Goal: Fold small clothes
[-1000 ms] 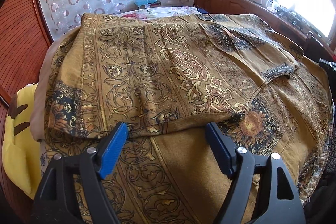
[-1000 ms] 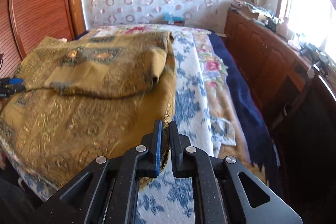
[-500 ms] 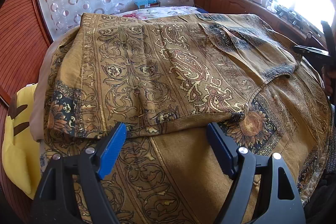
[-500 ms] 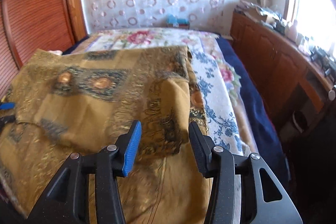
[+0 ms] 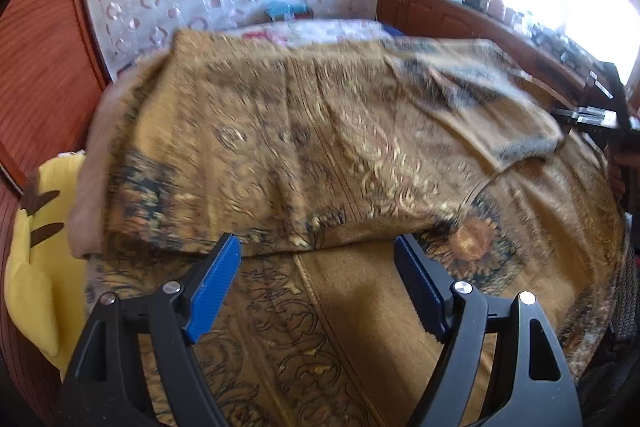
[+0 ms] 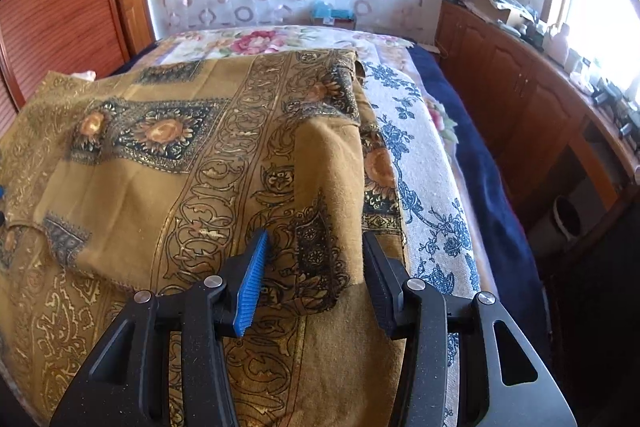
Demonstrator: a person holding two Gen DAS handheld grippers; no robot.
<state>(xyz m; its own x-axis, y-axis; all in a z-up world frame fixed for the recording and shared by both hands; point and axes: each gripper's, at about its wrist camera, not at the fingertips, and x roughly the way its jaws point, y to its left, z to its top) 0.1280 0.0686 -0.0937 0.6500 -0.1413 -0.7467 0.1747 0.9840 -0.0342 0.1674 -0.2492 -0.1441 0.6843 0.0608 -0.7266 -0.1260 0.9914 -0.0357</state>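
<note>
Ochre paisley-printed cotton garment (image 6: 192, 163) lay part-folded on the floral bedspread (image 6: 424, 163); left gripper (image 5: 318, 281) and right gripper (image 6: 314, 277) hovered near it, jaws spread apart.

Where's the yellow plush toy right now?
In the left wrist view, the yellow plush toy sits at the far left edge, tucked between the red-brown wooden wardrobe and the side of the bed, just left of the brown patterned garment.

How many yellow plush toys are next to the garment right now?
1. The yellow plush toy lies at the bed's left edge, beside the folded brown patterned garment; the garment hides part of it, and possibly others.
</note>
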